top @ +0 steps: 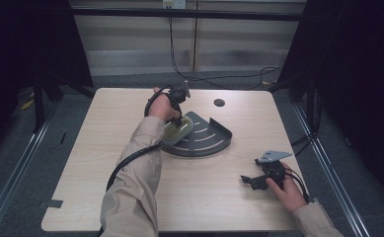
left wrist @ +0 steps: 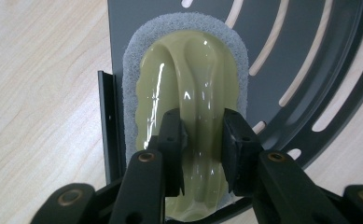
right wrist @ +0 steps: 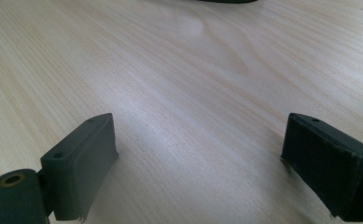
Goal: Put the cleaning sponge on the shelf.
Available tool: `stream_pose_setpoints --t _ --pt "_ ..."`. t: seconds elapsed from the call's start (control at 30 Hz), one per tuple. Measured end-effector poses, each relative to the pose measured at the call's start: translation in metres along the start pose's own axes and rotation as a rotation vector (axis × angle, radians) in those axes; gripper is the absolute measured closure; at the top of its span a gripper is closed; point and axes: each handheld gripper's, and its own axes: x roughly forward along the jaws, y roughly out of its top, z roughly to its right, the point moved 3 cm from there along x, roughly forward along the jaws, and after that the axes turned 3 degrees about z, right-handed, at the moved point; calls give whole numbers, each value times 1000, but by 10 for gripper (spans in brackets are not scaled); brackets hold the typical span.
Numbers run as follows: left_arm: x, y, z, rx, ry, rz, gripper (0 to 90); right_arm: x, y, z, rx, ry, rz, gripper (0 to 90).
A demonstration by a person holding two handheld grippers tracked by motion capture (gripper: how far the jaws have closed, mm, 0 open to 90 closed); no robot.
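The left gripper [left wrist: 201, 140] pinches the pale green, glossy scrubber with its white fuzzy pad [left wrist: 191, 88] on the dark grey, slotted metal corner tray [left wrist: 305, 56]; the right gripper [right wrist: 198, 163] rests spread wide on the table; I think letting go comes next.

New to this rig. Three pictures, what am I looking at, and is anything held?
No robot here: a person at a table holds a two-jaw gripper in each hand. The high view looks down from above the person's side. The other two pictures come from cameras riding on the grippers, looking along their black jaws.

On the table lies a dark quarter-round rack with slots. The left gripper is shut on the raised ridge of a pale green scrubber with a white pad beneath, which sits on the rack.

The right gripper is open with nothing between its jaws, low over bare wood near the table's right edge.
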Motion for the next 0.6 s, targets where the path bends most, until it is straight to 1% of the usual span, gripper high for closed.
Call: stream_pose_setpoints --t 0.07,0.13,0.37,0.47,0.5,0.6 --pt "2 -2 -2 -2 1 -2 714 0 0 0 -2 -1 -1 93" --pt "4 -3 -3 -2 -8 1 714 0 0 0 -2 0 0 93" --pt "8 -7 -8 0 6 2 713 0 0 0 -1 -3 -1 93" --pt "10 -8 -10 -1 7 4 713 0 0 0 -3 -2 -1 93" --pt "11 -9 -11 5 2 2 713 0 0 0 -3 -1 0 93" --pt "14 -11 -12 -2 6 -5 712 0 0 0 -2 0 0 93"
